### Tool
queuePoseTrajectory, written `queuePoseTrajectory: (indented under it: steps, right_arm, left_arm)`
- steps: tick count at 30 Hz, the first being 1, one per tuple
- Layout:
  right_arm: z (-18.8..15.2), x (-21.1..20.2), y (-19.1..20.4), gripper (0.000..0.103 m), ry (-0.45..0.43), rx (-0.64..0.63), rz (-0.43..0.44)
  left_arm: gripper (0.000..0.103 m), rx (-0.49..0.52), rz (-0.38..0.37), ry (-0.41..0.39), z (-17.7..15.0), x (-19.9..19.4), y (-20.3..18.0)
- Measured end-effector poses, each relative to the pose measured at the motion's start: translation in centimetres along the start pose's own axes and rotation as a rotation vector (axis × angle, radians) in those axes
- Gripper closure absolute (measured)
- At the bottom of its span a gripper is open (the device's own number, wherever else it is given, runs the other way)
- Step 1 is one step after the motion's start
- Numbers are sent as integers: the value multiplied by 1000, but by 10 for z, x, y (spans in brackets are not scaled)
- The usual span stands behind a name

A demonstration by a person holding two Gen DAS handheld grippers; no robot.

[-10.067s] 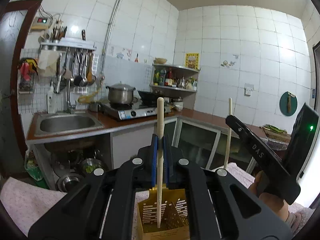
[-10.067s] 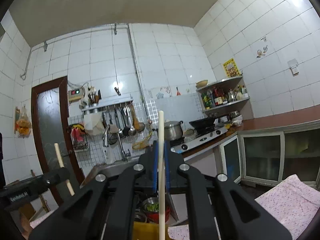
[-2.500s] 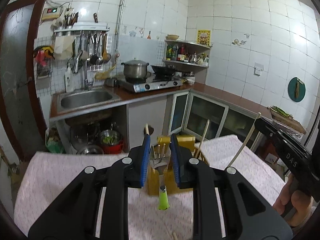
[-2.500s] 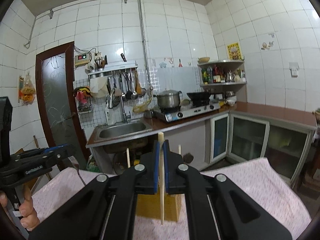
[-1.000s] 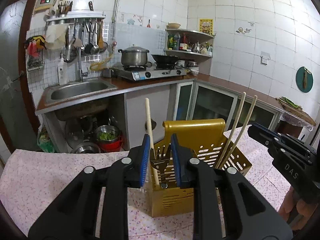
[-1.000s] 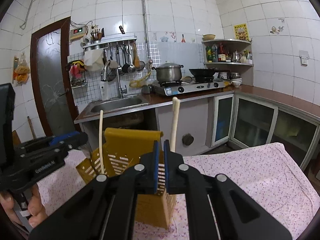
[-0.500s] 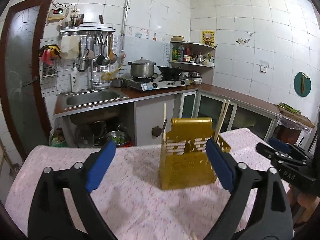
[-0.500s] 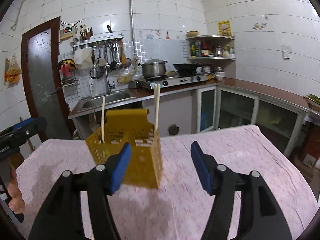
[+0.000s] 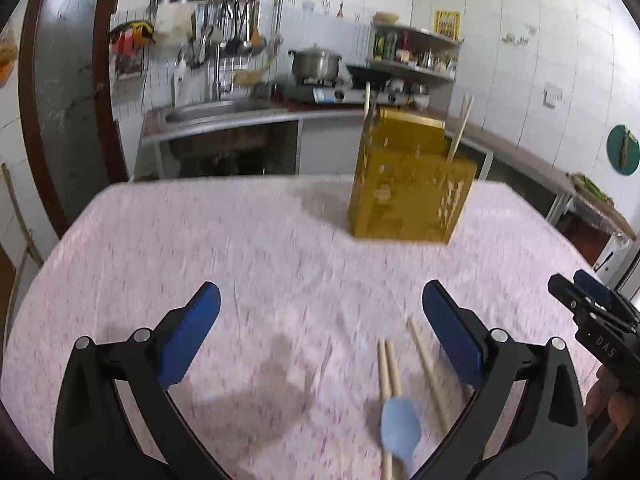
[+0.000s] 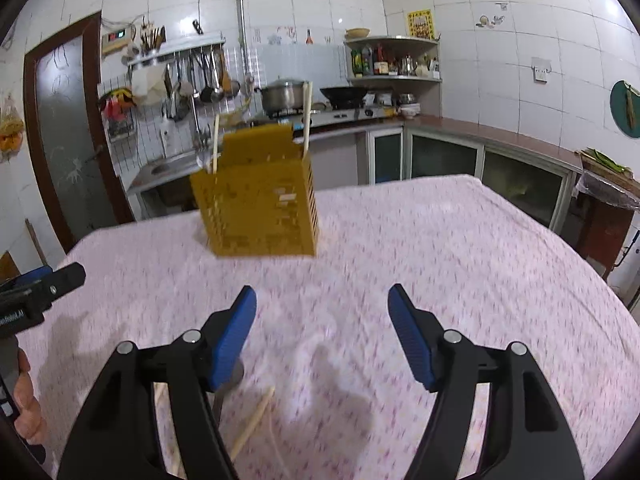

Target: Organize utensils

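Note:
A yellow perforated utensil holder (image 9: 412, 188) (image 10: 260, 200) stands on the pink cloth-covered table (image 9: 200, 248), with chopsticks (image 9: 460, 130) (image 10: 307, 116) poking out of its top. My left gripper (image 9: 320, 300) is open, its jaws still opening with nothing between them. Close below it lie loose wooden chopsticks (image 9: 390, 364) and a pale blue spatula head (image 9: 400, 428). My right gripper (image 10: 322, 300) is also open and still opening, with nothing between its jaws. A chopstick (image 10: 256, 420) lies near its left finger, and a grey metal utensil (image 10: 232, 380) shows partly under that finger.
Each gripper shows in the other's view: the right one (image 9: 588, 308) at the far right, the left one (image 10: 44, 284) at the far left with a hand (image 10: 24, 400) below. Behind the table are the sink counter (image 9: 224, 114), stove and pot (image 10: 282, 96).
Both grippers let go of the utensils they held in the holder and opened wide. Both pulled back from the holder and sank towards the cloth, bringing the loose chopsticks and spatula into view.

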State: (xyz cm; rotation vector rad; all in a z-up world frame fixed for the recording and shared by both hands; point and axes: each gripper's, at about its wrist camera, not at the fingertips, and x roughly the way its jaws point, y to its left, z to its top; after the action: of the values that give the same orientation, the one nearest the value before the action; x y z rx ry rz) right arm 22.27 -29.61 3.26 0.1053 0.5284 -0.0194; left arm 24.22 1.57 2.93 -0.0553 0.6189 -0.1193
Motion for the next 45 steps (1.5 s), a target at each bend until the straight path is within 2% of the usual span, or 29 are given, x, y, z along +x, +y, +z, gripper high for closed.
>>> queuePoseTrajectory:
  steps: [8, 14, 17, 19, 21, 24, 26, 29, 33, 37, 41, 43, 45]
  right_arm:
    - [-39, 6, 14, 36, 114, -20, -22]
    - [-46, 20, 18, 36, 198, -33, -29]
    - [-47, 22, 20, 37, 214, -34, -32]
    - [-49, 24, 21, 42, 224, -29, -31]
    - [-51, 27, 20, 44, 236, -21, -25]
    - [-54, 30, 26, 50, 252, -32, -20]
    - [-55, 32, 29, 52, 260, -33, -17]
    - [-58, 39, 32, 58, 296, -41, -27]
    - [-62, 47, 34, 63, 338, -39, -27]
    - [-62, 47, 38, 81, 340, -48, 1]
    - [-62, 47, 34, 90, 338, -30, 20]
    - [-62, 46, 33, 94, 335, -26, 30]
    - [-62, 44, 33, 96, 327, -24, 34]
  left_arm:
    - [5, 1, -29, 79, -31, 10, -1]
    - [6, 25, -39, 155, -47, 17, -14]
    - [14, 34, -32, 163, -56, 18, -19]
    - [19, 36, -31, 164, -60, 19, -23]
    - [22, 44, -24, 152, -63, 18, -27]
    - [34, 84, -6, 144, -69, 20, -35]
    - [36, 90, -3, 151, -72, 22, -37]
    - [44, 108, -2, 156, -74, 24, -42]
    - [61, 115, -25, 183, -75, 28, -44]
    - [77, 110, -45, 211, -77, 34, -44]
    - [84, 116, -59, 213, -77, 34, -46]
    - [91, 121, -64, 212, -77, 34, -47]
    - [92, 124, -66, 212, -78, 34, -48]
